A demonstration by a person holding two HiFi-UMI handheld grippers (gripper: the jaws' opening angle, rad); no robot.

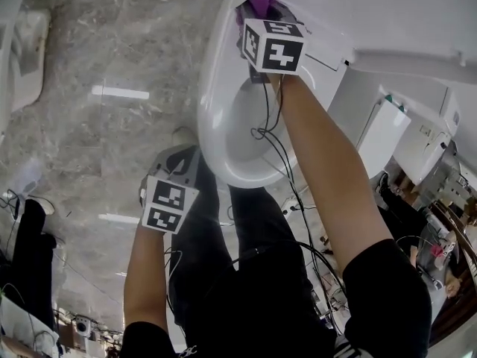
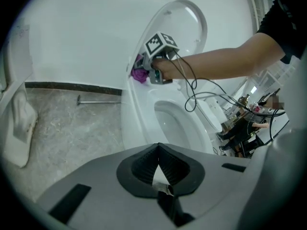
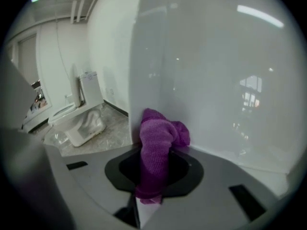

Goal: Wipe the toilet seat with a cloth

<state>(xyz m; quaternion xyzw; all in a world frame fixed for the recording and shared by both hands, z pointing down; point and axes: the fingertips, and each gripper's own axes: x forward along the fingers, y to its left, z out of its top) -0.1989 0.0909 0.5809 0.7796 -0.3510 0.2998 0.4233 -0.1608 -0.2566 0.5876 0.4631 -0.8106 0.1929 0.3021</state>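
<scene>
Purple cloth [image 3: 157, 147] clamped lengthwise in right tool [image 3: 151, 183], bunched end forward against toilet [image 1: 215, 125]; left tool [image 2: 159, 169] closed, empty.

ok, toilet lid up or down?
Up. The lid stands raised behind the open bowl in the left gripper view.

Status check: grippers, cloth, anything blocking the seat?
Right gripper shut on purple cloth, at rear rim of the toilet seat, by the raised lid. Left gripper shut, empty, off the seat. Cables hang over the bowl.
</scene>
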